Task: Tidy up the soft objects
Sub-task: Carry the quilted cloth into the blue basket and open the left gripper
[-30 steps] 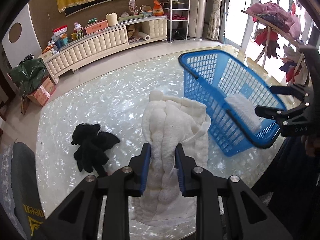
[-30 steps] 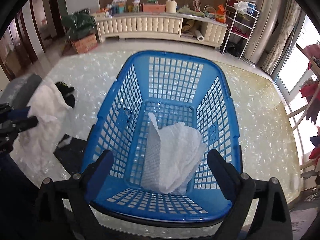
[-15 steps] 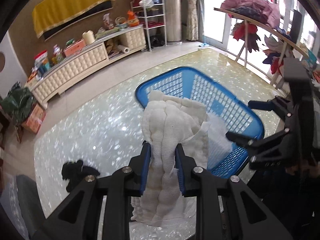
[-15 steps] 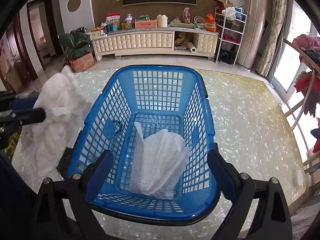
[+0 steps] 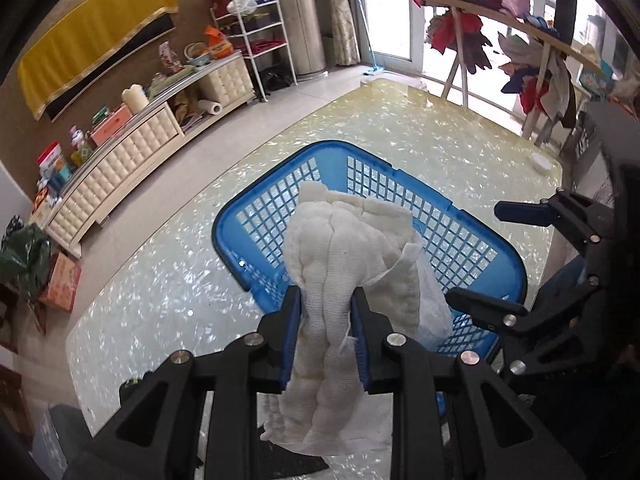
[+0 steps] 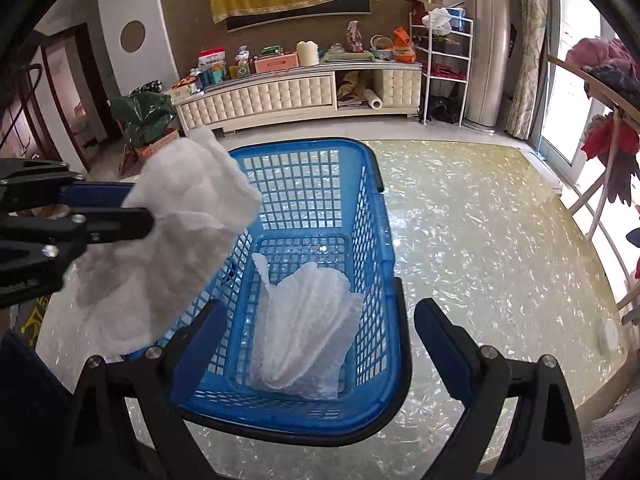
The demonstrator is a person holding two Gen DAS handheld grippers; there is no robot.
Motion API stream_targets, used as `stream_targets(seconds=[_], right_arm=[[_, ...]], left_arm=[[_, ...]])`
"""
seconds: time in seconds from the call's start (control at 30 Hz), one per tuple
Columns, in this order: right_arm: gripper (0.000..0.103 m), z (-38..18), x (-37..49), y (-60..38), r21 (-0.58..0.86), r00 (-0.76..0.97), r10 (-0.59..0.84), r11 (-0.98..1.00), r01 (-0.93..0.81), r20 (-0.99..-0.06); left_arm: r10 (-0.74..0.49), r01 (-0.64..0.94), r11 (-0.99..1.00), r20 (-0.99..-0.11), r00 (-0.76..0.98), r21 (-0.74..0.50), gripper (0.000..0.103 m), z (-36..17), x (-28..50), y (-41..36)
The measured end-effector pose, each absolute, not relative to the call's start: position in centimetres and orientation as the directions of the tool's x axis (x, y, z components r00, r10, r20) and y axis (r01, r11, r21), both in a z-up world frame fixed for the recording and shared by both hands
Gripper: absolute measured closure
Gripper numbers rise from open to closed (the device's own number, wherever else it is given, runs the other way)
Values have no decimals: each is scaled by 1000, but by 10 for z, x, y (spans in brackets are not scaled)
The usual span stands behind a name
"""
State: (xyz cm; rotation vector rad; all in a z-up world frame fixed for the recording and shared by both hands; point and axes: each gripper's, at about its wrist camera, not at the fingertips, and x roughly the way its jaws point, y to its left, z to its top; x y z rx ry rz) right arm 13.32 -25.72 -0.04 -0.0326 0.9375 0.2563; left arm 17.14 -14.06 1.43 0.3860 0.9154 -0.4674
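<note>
My left gripper point(image 5: 326, 300) is shut on a white quilted cloth point(image 5: 344, 264) and holds it in the air over the near left rim of the blue plastic basket point(image 5: 472, 240). In the right wrist view the same cloth point(image 6: 176, 240) hangs from the left gripper point(image 6: 140, 210) beside the basket's point(image 6: 376, 240) left wall. A second white cloth point(image 6: 304, 328) lies inside the basket. My right gripper point(image 6: 316, 320) is open and empty at the basket's near end; it also shows in the left wrist view point(image 5: 476, 256).
The basket stands on a glossy pearl-patterned table point(image 6: 500, 260). A small white disc point(image 6: 610, 340) lies near the table's right edge. A clothes rack point(image 5: 500, 12) stands to the right; a cream cabinet point(image 6: 280, 96) lines the far wall.
My left gripper has carried the white cloth to the right, from beside the basket to over its rim. The black cloth has left the left wrist view. The right gripper stays open.
</note>
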Motion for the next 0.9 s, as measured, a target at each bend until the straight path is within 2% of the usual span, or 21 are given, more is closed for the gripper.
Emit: stream_targets(seconds=[0.4,0.9], right_arm=[[9,-5,142,-260,88,564,176,980,-179,-807],[9,-14,156,-254,-2,538,69,992,-130,-840]], left_arm=[[-223,595,793,-845,487,133,81,-7,204,-157],[-238,642,760,-877,417,100,81,-47,248,-163]])
